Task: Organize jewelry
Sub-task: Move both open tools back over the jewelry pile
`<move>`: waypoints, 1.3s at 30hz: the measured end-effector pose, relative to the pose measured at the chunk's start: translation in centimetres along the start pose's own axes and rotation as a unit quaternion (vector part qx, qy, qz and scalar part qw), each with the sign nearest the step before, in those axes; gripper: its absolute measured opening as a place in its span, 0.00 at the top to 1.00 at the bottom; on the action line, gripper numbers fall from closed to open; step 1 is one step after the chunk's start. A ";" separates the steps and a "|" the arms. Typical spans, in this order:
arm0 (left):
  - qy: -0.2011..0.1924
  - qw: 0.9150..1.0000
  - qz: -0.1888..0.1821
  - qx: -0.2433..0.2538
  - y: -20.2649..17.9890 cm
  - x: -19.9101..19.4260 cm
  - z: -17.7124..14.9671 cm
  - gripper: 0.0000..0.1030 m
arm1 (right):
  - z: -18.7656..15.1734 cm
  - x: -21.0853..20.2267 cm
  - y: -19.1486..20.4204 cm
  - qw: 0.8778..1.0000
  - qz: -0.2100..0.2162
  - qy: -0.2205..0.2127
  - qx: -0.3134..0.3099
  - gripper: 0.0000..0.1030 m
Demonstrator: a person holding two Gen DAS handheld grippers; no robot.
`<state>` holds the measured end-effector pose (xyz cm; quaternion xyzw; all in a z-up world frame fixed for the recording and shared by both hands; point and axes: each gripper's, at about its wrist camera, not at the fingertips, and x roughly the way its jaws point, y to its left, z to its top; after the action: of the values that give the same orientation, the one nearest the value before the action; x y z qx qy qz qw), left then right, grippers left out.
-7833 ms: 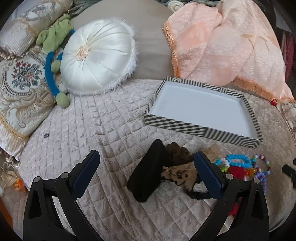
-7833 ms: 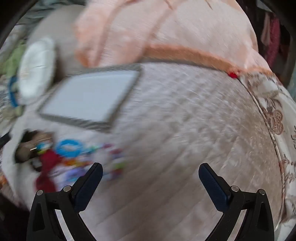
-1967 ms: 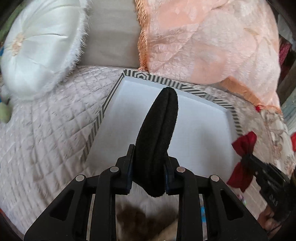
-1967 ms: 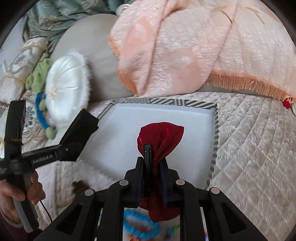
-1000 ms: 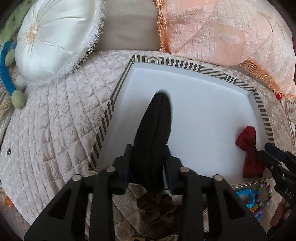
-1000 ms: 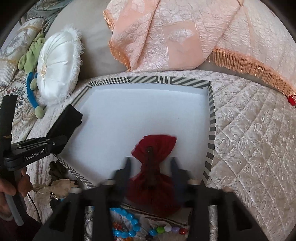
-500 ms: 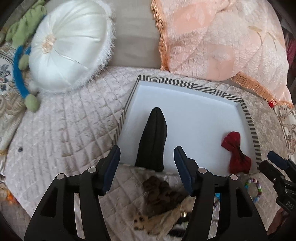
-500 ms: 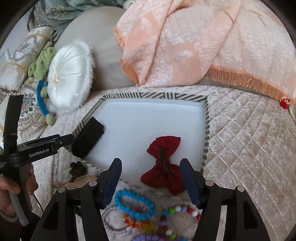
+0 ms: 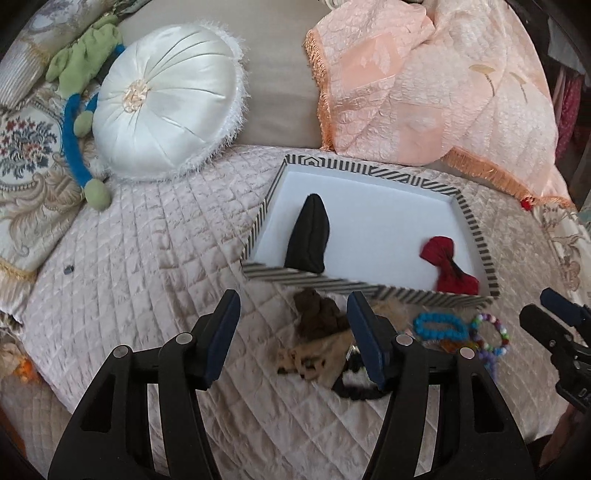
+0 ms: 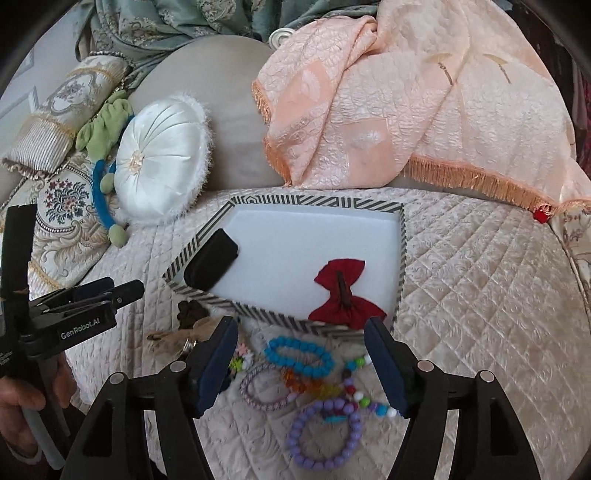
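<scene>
Right view only, purple bead bracelet (image 10: 325, 432)

A bedroom in a home, seen across a made bed: a quilted beige bedspread (image 9: 155, 236) covers the mattress, with a round white satin cushion (image 9: 162, 99) propped against a padded headboard (image 9: 277, 74), embroidered floral pillows (image 10: 62, 199) and a striped bolster (image 10: 55, 122) at one side. A peach fringed blanket (image 10: 406, 110) lies heaped at the head of the bed, a green and blue soft toy (image 9: 81, 74) rests among the pillows, and patterned green drapes (image 10: 166, 26) hang behind.
</scene>
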<state>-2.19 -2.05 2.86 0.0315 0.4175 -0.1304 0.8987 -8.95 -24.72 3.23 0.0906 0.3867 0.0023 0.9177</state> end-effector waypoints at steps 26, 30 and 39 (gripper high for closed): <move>0.054 0.996 -0.076 0.012 -0.1 4.5 -3.1 0.27 | -4.3 1.5 2.1 0.998 0.041 0.039 -0.042 0.33; 0.068 0.995 -0.075 0.015 -0.5 6.0 -3.2 0.27 | -4.8 2.5 1.9 0.997 0.047 0.053 -0.035 0.33; 0.106 0.990 -0.096 0.008 -0.7 8.0 -3.0 0.84 | -5.4 1.1 -3.1 0.998 0.001 0.060 0.001 0.33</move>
<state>0.35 -3.91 -5.12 0.0119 0.5102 -0.2150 0.8327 -12.20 -26.79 -1.78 0.0912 0.4407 0.0084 0.8930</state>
